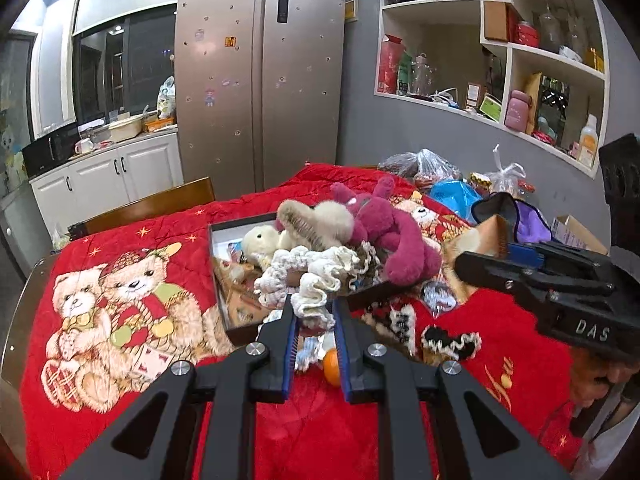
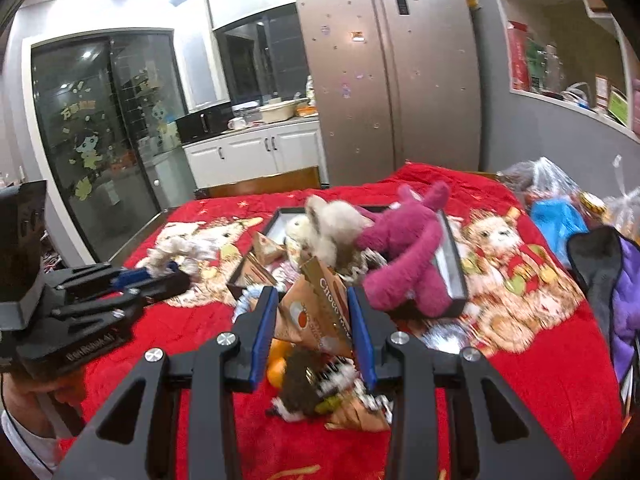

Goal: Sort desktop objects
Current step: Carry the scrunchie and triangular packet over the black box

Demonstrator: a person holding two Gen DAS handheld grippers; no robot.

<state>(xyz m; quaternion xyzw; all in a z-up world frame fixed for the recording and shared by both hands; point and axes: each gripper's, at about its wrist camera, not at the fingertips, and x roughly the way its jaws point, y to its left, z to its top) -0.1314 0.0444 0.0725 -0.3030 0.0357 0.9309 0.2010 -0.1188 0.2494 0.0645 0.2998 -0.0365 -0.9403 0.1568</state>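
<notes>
My left gripper is shut on a white frilly scrunchie and holds it over the near edge of the dark box; it also shows in the right wrist view. My right gripper is shut on a brown triangular snack packet above an orange and a dark fuzzy item. The box holds a magenta plush, a cream plush and a furry slipper.
A red bear-print blanket covers the table. Plastic bags, a blue item and a black-purple pouch crowd the far right. A wooden chair back stands behind the table, with a fridge beyond.
</notes>
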